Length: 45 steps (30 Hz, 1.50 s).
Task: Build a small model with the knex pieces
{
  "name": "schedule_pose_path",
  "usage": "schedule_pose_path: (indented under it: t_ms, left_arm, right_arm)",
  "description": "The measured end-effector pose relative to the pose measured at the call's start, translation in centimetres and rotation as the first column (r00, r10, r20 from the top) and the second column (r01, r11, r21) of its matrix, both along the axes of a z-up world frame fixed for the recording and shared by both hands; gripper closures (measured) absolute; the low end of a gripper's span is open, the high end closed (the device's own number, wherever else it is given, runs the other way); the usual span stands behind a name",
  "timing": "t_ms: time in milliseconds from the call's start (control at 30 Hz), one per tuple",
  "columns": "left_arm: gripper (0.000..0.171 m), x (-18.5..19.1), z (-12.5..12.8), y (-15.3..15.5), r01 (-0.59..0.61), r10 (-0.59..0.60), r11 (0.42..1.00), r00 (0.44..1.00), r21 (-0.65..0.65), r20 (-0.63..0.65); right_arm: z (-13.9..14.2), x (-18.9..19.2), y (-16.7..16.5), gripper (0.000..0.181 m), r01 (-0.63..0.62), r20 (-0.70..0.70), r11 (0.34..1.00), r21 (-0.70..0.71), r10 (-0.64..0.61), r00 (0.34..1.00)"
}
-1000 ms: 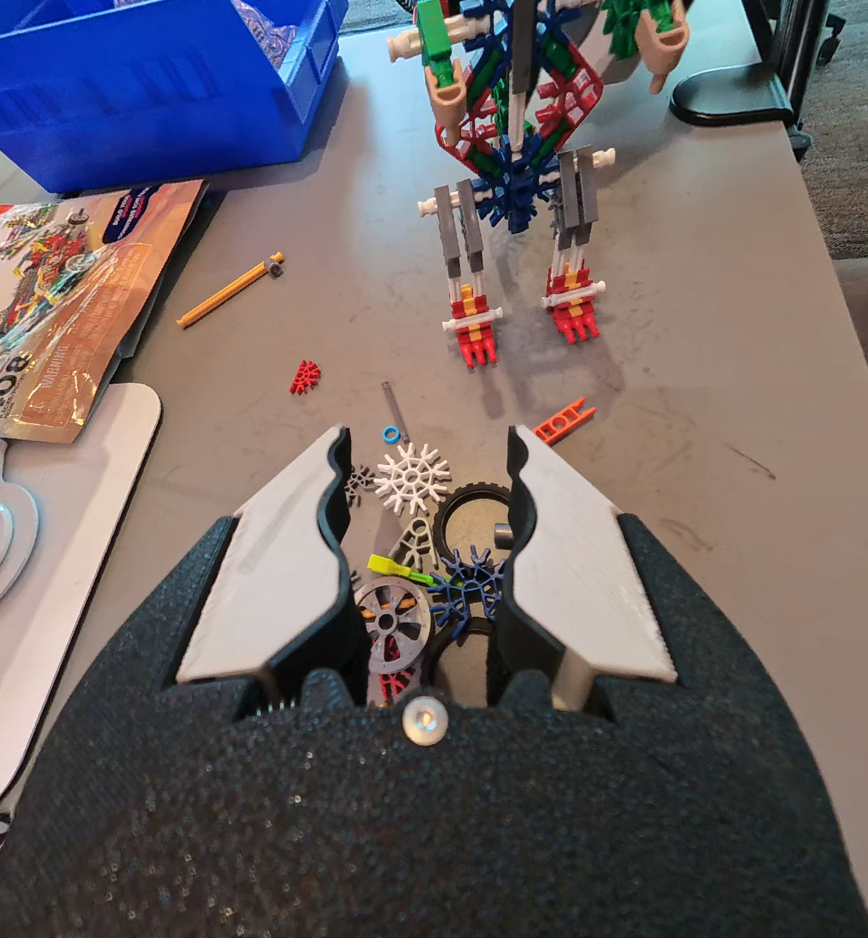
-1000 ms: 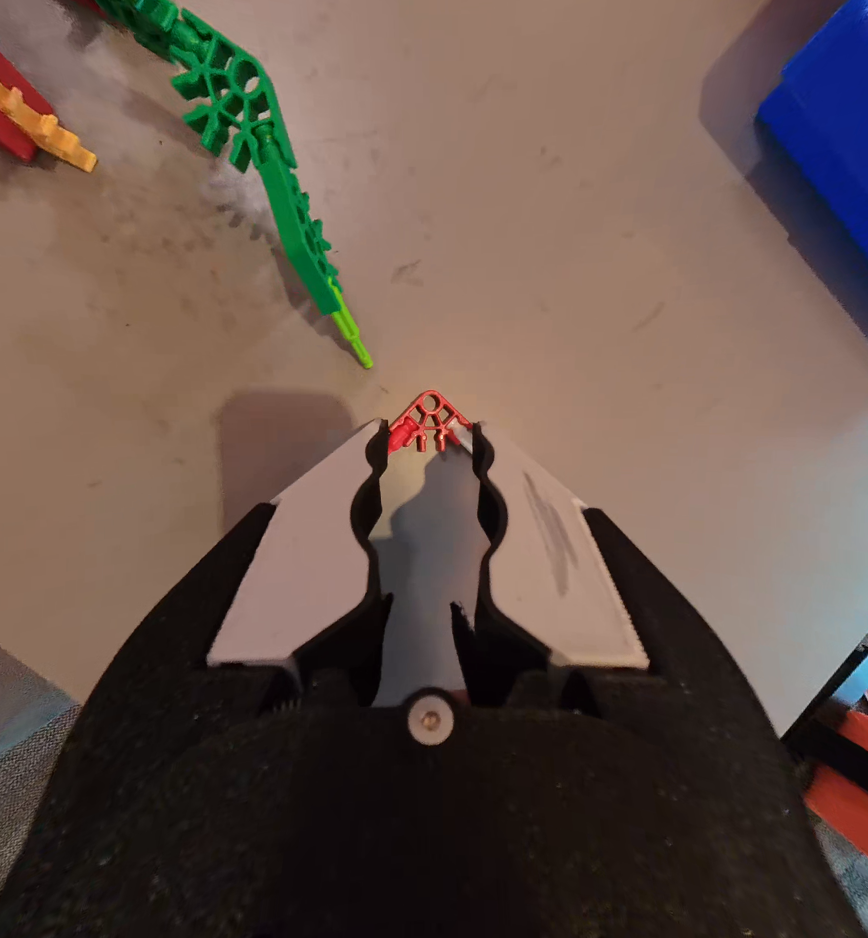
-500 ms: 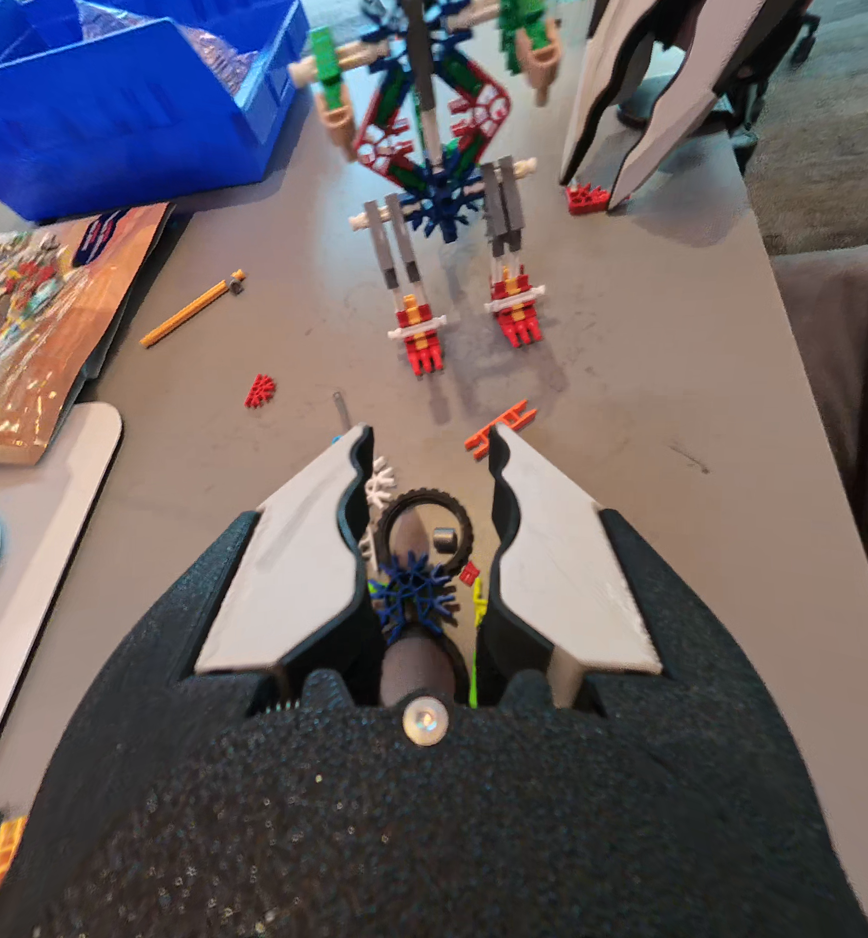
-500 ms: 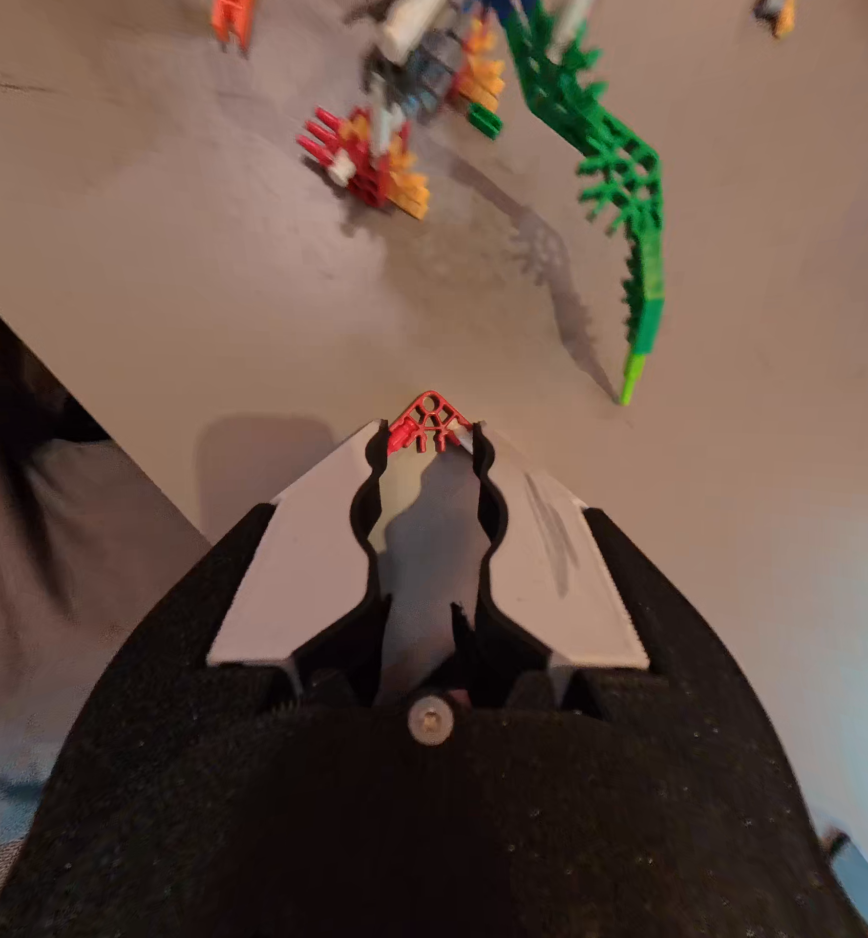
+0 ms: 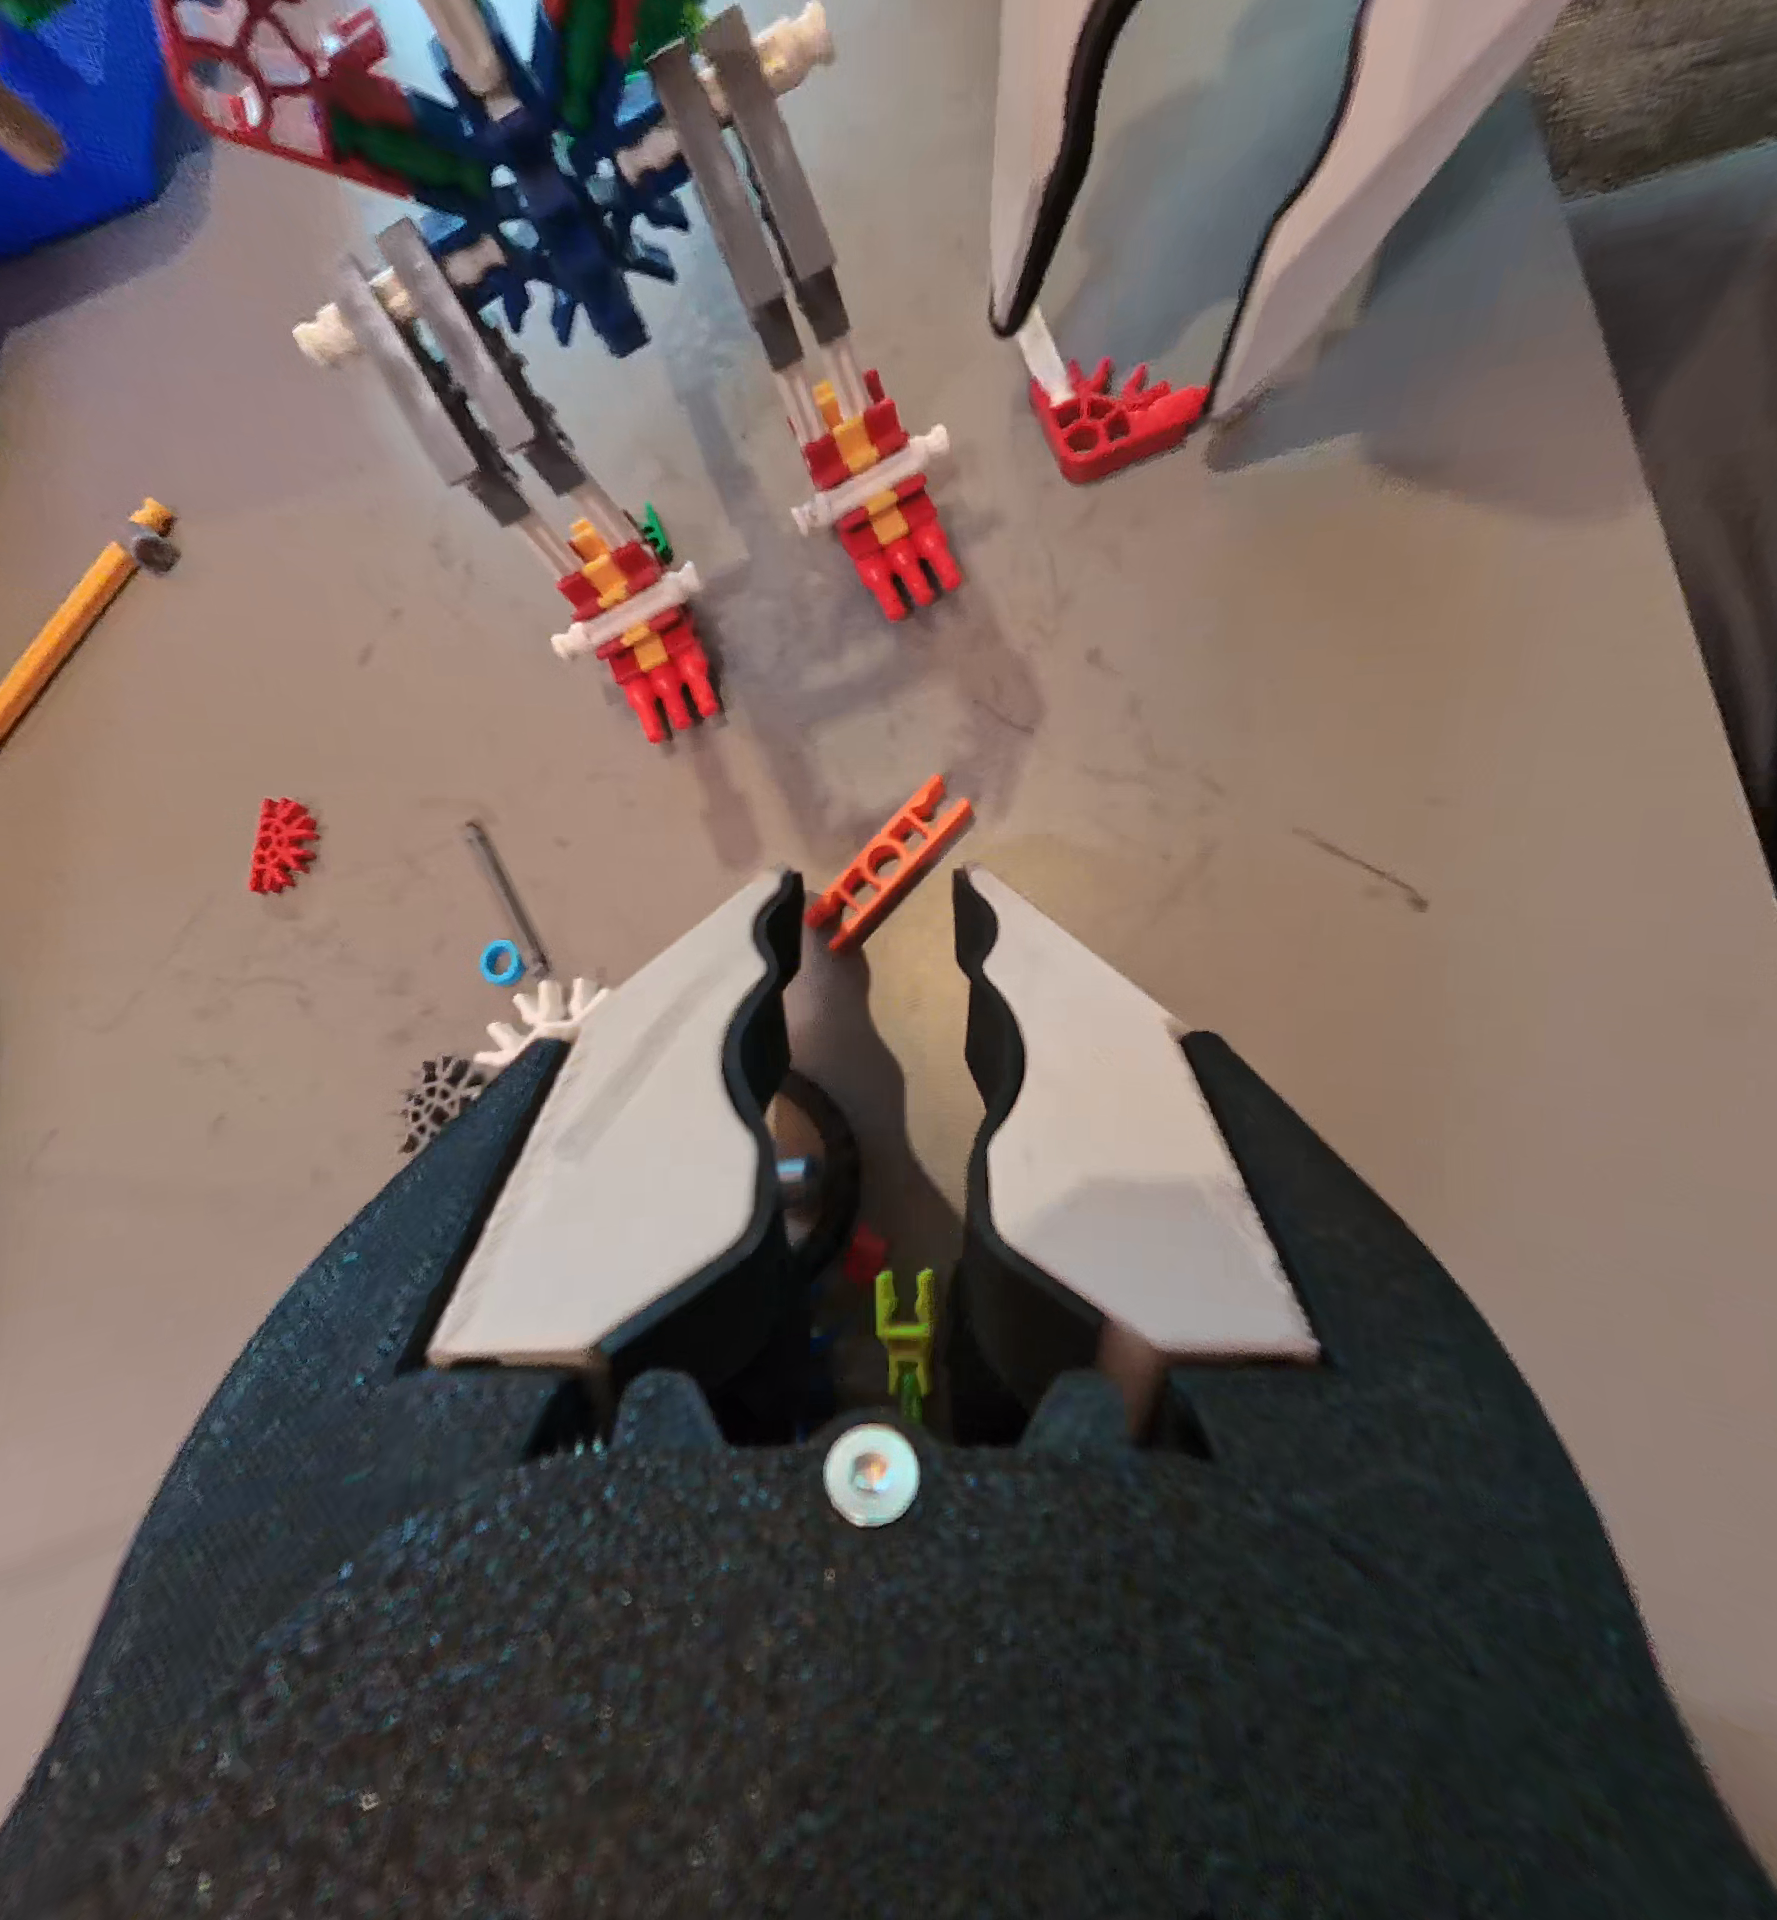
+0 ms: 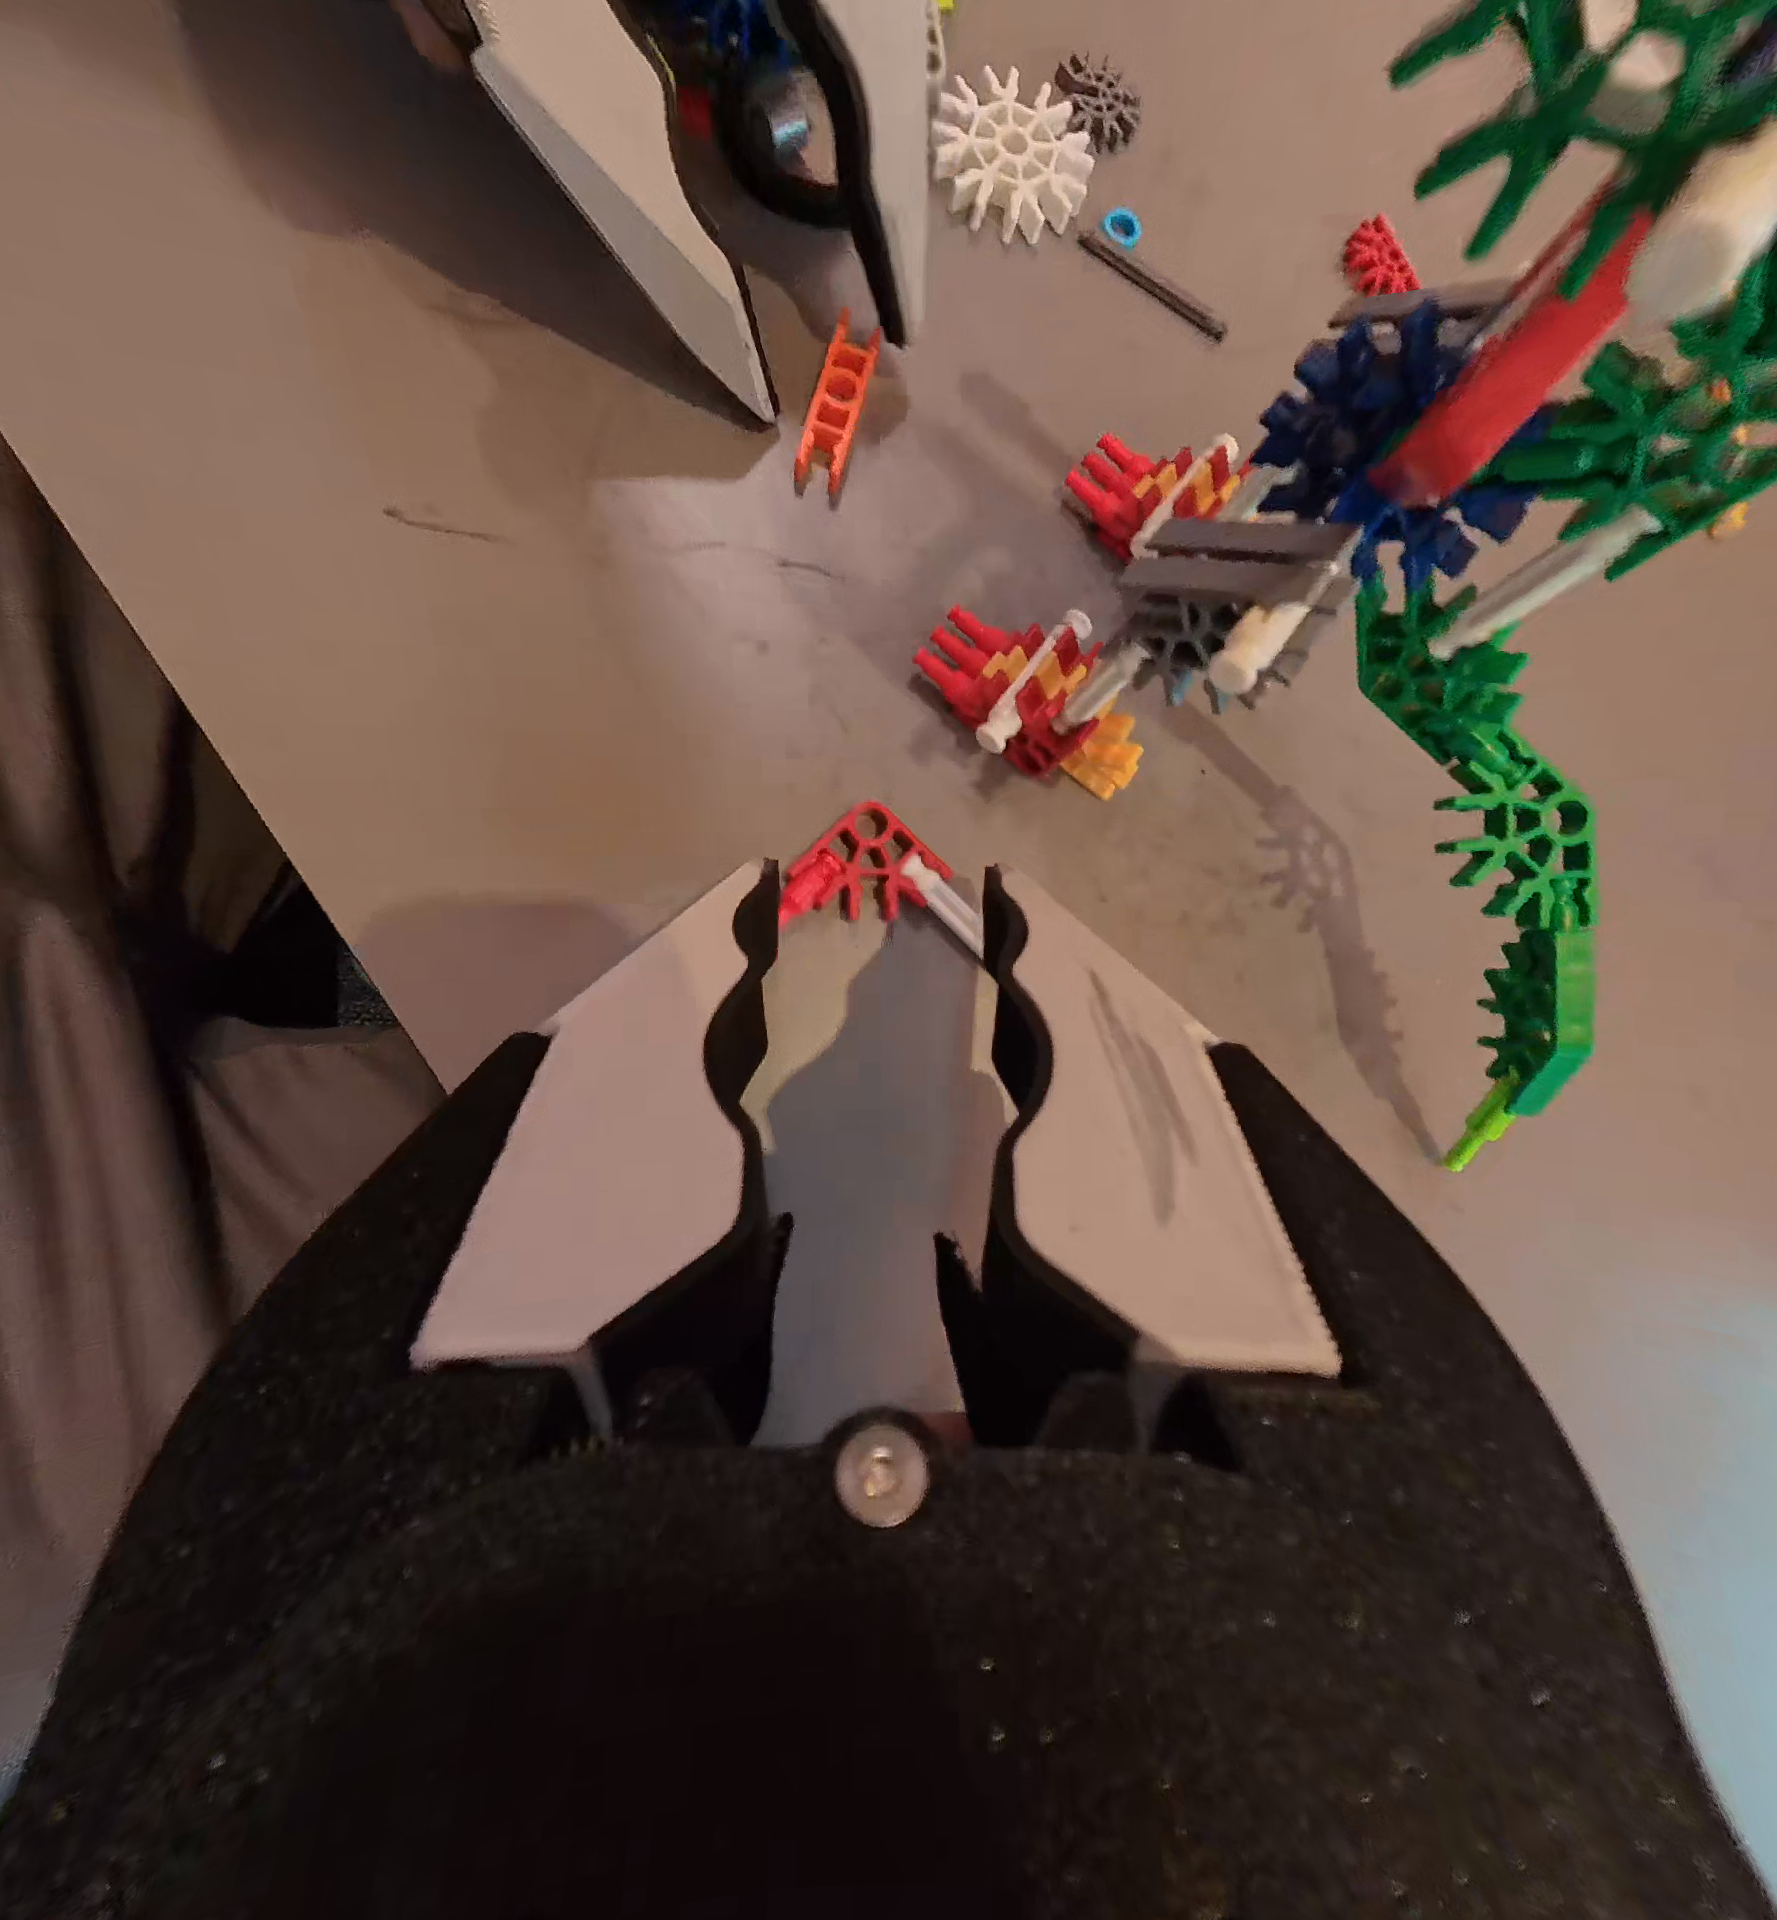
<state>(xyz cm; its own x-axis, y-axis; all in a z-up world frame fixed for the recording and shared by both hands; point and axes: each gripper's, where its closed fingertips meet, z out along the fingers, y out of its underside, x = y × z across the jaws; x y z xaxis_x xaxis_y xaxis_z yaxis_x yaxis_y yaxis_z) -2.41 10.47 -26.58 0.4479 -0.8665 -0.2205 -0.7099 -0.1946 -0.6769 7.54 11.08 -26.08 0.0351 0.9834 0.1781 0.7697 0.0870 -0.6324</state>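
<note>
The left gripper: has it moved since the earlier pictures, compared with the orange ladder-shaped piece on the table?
Yes. The left gripper has gone forward: its fingertips now reach the orange ladder-shaped piece, which lay clearly ahead of them a second ago.

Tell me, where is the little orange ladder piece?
The orange ladder piece lies flat on the grey table, just past the left gripper tips in the left wrist view, nearer than the toy figure's red feet.

Warm, dim indoor light casts soft shadows on the table (image 5: 1227, 727); edges bend and upper corners blur.
</note>
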Motion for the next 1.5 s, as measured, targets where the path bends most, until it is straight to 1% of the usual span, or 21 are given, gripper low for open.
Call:
schedule_pose_path:
  t_ms: [33,100,167,333,467,533,567,600,633,700,867,1000,1133,1233,1367,1500]
  left_arm:
    - [0.148,0.1,-0.1,-0.1,0.008,-0.008,1.000,1.000,-0.003,-0.003]
    - [0.157,0.1,-0.1,-0.1,0.010,-0.010,1.000,1.000,0.004,-0.018]
    - [0.162,0.2,-0.1,-0.5,0.026,-0.026,1.000,1.000,-0.003,-0.018]
    - [0.163,-0.7,-0.1,-1.4,0.012,-0.013,1.000,0.997,-0.002,-0.072]
    - [0.163,-1.7,-0.2,-3.0,-0.009,0.007,1.000,0.997,-0.028,-0.073]
    - [0.163,-2.6,-0.2,-3.7,-0.025,0.023,0.999,0.996,-0.028,-0.084]
    - [0.163,-3.0,-0.2,-4.0,-0.034,0.031,0.999,0.996,-0.028,-0.089]
    - [0.163,-3.5,-0.2,-4.3,-0.048,0.045,0.999,0.995,-0.025,-0.094]
    - [0.162,-4.1,-0.2,-4.5,-0.064,0.061,0.998,0.993,-0.018,-0.100]
    - [0.153,-5.0,0.0,-4.9,-0.093,0.092,0.996,0.991,-0.002,-0.100]
    - [0.146,-5.7,0.8,-5.6,-0.118,0.121,0.992,0.990,0.037,-0.066]
    - [0.145,-5.4,1.1,-5.9,-0.117,0.120,0.991,0.991,0.059,-0.057]
    - [0.145,-4.9,1.0,-6.5,-0.110,0.114,0.992,0.992,0.067,-0.051]
    - [0.145,-4.2,1.2,-7.1,-0.099,0.102,0.992,0.994,0.078,-0.038]
    - [0.144,-3.8,1.4,-7.6,-0.091,0.094,0.992,0.995,0.085,-0.034]
    - [0.143,-4.6,1.5,-7.5,-0.115,0.119,0.989,0.992,0.095,-0.031]
  right_arm:
    - [-0.2,0.3,0.1,0.143,0.007,0.006,1.000,0.000,-0.007,1.000]
    - [-0.3,0.8,0.2,0.143,0.014,0.002,1.000,-0.005,-0.014,1.000]
    - [-0.3,1.0,0.0,0.143,0.008,-0.006,1.000,-0.016,-0.008,1.000]
    - [-0.7,0.3,-1.0,0.148,-0.031,-0.013,0.999,-0.037,0.031,0.999]
    - [-0.7,-0.9,-2.2,0.149,-0.082,-0.012,0.996,-0.034,0.082,0.997]
    - [-0.6,-1.6,-3.3,0.148,-0.131,-0.023,0.990,-0.048,0.130,0.991]
    - [-0.4,-1.7,-3.2,0.143,-0.124,-0.033,0.992,-0.036,0.123,0.992]
    - [-0.1,-1.7,-3.0,0.142,-0.107,-0.042,0.994,-0.030,0.106,0.993]
    - [0.2,-1.6,-2.9,0.142,-0.099,-0.050,0.995,-0.034,0.097,0.994]
    - [0.4,-1.4,-3.1,0.142,-0.094,-0.052,0.995,-0.035,0.092,0.994]
    - [-0.7,-1.4,-4.5,0.143,-0.122,0.017,0.992,-0.028,0.123,0.992]
    - [-0.7,-2.8,-5.5,0.153,-0.143,-0.002,0.989,-0.025,0.143,0.990]
    - [-0.7,-4.5,-6.2,0.154,-0.153,-0.012,0.988,-0.006,0.153,0.988]
    - [-0.6,-5.8,-7.3,0.154,-0.194,-0.025,0.981,0.004,0.194,0.981]
    - [-0.5,-7.5,-7.7,0.154,-0.217,-0.042,0.975,0.045,0.219,0.975]
    - [-0.4,-8.8,-7.7,0.154,-0.233,-0.042,0.965,0.122,0.240,0.970]
